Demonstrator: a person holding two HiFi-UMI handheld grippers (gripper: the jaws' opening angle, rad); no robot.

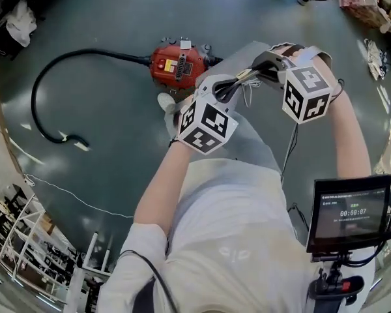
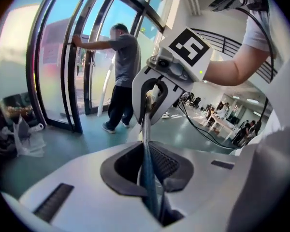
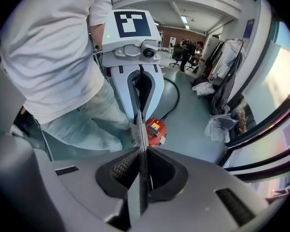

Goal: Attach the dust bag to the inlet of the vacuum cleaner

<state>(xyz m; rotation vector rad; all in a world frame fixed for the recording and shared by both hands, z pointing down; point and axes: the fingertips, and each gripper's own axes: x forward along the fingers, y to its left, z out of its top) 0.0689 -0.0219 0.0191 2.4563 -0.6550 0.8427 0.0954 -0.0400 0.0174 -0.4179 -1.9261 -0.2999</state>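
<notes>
Grey-green hall floor (image 1: 117, 18), with glass doors beyond. Up off that floor, above the vacuum (image 1: 178, 64) and toward its near right side in the head view: the bag (image 2: 147, 173), seen edge-on as a thin sheet. Pinched at one spot by the left gripper (image 3: 139, 121), with jaws pressed nearly together on it. Pinched at a second spot by the right gripper (image 2: 146, 118), with jaws likewise squeezed onto the sheet. Gripped in two places, probably, to keep the mouth stretched and steerable onto the inlet. Not yet touching the vacuum, and well apart from it. Cannot tell where on the vacuum the inlet sits. Off the vacuum's left side, a black hose (image 1: 36, 93), curling away and clear of the likely approach.
</notes>
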